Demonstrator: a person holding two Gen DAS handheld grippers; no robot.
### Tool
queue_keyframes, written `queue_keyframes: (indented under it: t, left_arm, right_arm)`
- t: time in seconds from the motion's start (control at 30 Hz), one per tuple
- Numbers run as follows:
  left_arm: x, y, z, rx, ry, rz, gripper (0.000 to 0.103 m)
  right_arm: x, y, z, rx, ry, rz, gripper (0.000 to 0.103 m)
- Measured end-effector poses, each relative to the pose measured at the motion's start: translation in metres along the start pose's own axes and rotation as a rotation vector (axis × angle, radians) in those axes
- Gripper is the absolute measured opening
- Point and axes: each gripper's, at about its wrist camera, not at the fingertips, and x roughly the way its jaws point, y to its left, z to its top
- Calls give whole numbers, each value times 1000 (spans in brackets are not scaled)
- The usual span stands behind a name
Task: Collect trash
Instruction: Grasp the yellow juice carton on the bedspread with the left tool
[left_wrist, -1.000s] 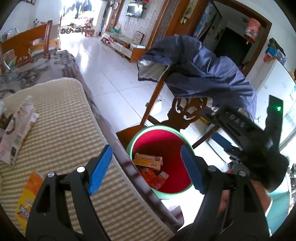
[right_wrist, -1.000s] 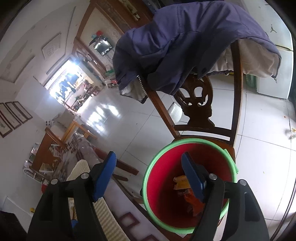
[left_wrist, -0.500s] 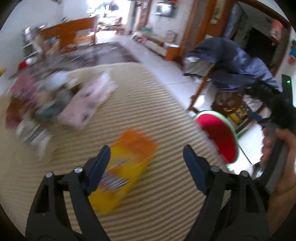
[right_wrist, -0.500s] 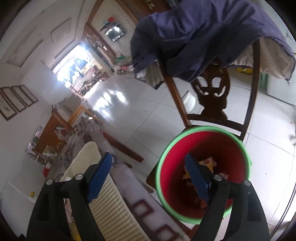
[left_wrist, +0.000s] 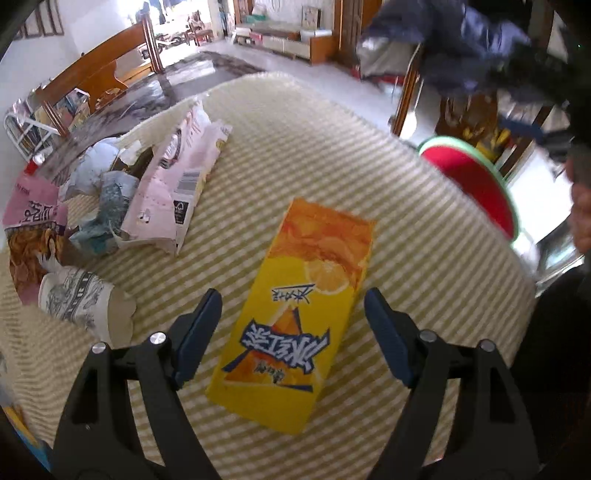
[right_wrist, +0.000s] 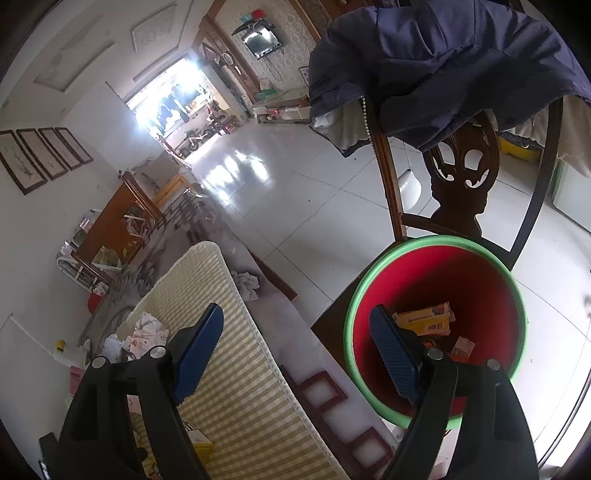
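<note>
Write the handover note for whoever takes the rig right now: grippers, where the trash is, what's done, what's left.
Left gripper: open, empty, over the yellow-orange box, which lies flat on the striped mat, not gripped.
Right gripper: open, empty, jaws just widened, one finger over the red bin.
Done: a few small packages already lie in the bin, which stands on the chair beside the table.
Left: the box, then the pile at the mat's far side: pink-white bag, paper cup, crumpled wrappers.
</note>
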Motion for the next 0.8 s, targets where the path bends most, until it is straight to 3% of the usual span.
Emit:
queue_keyframes:
  t: [0.2, 0.27, 0.5, 0.7, 0.8]
  left_arm:
    - [14, 6, 4, -46, 26, -45, 77]
    - [19, 7, 3, -62, 32, -68, 73]
    - [3, 16, -8, -131, -40, -31, 64]
    - [-39, 65, -46, -382, -134, -20, 65]
    - [-60, 95, -70, -559, -181, -30, 65]
  right_arm:
    - [4, 1, -1, 3, 18, 10, 79]
    - [4, 4, -2, -7, 23, 12, 79]
    - [8, 3, -3, -8, 40, 2, 79]
    - [13, 13, -7, -62, 54, -24, 79]
    - [15, 20, -12, -96, 68, -35, 79]
